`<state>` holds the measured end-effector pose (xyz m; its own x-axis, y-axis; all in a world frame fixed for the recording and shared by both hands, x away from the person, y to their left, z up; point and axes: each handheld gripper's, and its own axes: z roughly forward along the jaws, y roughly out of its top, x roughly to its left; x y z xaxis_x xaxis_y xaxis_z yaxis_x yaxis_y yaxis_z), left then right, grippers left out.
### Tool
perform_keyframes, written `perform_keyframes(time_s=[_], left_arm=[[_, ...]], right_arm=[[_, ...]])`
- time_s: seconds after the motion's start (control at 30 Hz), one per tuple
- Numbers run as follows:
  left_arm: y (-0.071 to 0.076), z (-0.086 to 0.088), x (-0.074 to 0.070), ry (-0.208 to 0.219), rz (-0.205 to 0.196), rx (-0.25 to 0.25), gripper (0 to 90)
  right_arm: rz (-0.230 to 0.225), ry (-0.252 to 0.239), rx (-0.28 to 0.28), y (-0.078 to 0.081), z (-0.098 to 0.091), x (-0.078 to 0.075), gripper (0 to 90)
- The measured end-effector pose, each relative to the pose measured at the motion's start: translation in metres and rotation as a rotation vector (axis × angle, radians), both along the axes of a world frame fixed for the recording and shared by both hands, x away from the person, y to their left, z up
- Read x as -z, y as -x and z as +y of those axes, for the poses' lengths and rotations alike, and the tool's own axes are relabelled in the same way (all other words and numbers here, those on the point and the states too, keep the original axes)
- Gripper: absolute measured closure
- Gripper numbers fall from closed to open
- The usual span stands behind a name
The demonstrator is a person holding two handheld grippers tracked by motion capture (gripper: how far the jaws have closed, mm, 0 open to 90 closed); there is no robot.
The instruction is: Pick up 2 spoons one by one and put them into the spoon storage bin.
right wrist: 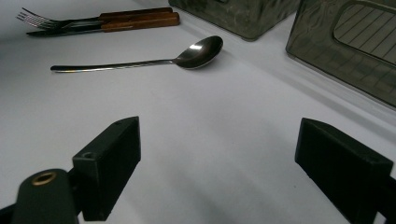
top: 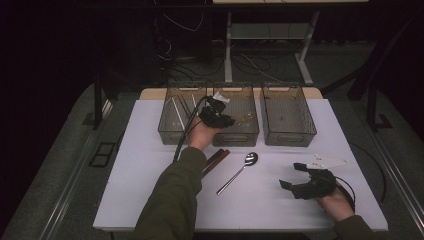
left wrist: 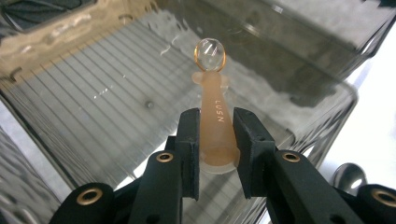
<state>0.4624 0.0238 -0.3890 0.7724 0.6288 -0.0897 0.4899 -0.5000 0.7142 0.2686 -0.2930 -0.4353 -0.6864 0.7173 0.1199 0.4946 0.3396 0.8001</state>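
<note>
left gripper [left wrist: 215, 140] jaws pinch a small spoon [left wrist: 215, 121] over the middle bin [left wrist: 70, 107] — right gripper [right wrist: 217, 163] jaws spread.

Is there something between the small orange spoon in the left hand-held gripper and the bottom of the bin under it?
Nothing visible. The left hand-held gripper holds the small orange spoon above the middle bin, whose ribbed floor below the spoon looks bare.

Lettering "LUSN" runs lengthwise, in pale capitals, along the translucent amber handle of the small spoon [left wrist: 215, 126]; the word sits just above the point where the left tool [left wrist: 217, 140] clamps that handle. No other legible text appears.
</note>
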Motion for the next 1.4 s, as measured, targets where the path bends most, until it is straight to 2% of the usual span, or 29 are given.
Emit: perform_keyframes(time_s=[0.03, 0.07, 0.2, 0.37, 0.4, 0.47, 0.57, 0.7, 0.8, 0.9, 0.97, 1.03, 1.2, 1.27, 1.37, 1.4], left_arm=[[0.0, -0.001, 0.001, 0.001, 0.003, 0.001, 70.6], [0.001, -0.001, 0.001, -0.004, -0.009, -0.001, 69.1], [0.001, -0.001, -0.001, 0.018, -0.017, -0.006, 56.5], [0.006, 0.003, -0.008, 0.057, -0.036, 0.0, 47.7], [0.008, 0.004, -0.01, 0.065, -0.051, 0.002, 46.7], [0.013, 0.006, -0.015, 0.091, -0.054, -0.002, 44.5], [0.021, 0.011, -0.024, 0.103, -0.07, 0.018, 40.8], [0.036, 0.016, -0.033, 0.121, -0.098, 0.046, 40.8], [0.05, 0.018, -0.037, 0.157, -0.108, 0.058, 49.4], [0.063, 0.019, -0.037, 0.174, -0.11, 0.082, 60.6], [0.071, 0.017, -0.034, 0.182, -0.106, 0.103, 67.3], [0.079, 0.016, -0.03, 0.172, -0.105, 0.129, 73.3], [0.092, 0.007, -0.015, 0.183, -0.092, 0.155, 87.5], [0.094, 0.003, -0.007, 0.177, -0.077, 0.151, 89.1], [0.094, -0.007, 0.007, 0.145, -0.064, 0.151, 89.2], [0.093, -0.01, 0.012, 0.141, -0.054, 0.152, 89.3]], right_arm=[[0.0, 0.001, -0.001, 0.0, 0.0, 0.0, 14.4], [-0.001, 0.001, 0.0, 0.0, 0.0, 0.0, 14.4], [-0.008, 0.001, -0.002, 0.0, 0.0, 0.0, 14.4], [-0.007, 0.003, -0.004, 0.0, 0.0, 0.0, 14.4], [-0.007, 0.003, -0.004, 0.0, 0.0, 0.0, 14.4], [-0.001, 0.002, 0.001, 0.0, 0.0, 0.0, 14.4], [-0.006, 0.004, 0.001, -0.001, 0.0, 0.0, 14.4], [0.001, 0.004, 0.003, 0.0, 0.0, 0.0, 14.4], [0.001, 0.007, 0.006, -0.001, 0.0, 0.001, 14.4], [0.0, 0.008, 0.007, -0.001, 0.0, 0.001, 14.4], [-0.001, 0.007, 0.008, -0.001, 0.0, 0.001, 14.4], [0.0, 0.009, 0.009, -0.001, 0.0, 0.001, 14.4], [0.0, 0.01, 0.008, -0.001, 0.0, 0.001, 14.4], [0.0, 0.01, 0.009, -0.001, 0.0, 0.001, 14.4], [0.017, 0.006, 0.014, 0.0, 0.001, 0.001, 14.4], [0.004, 0.009, 0.012, -0.001, 0.0, 0.001, 14.4]])
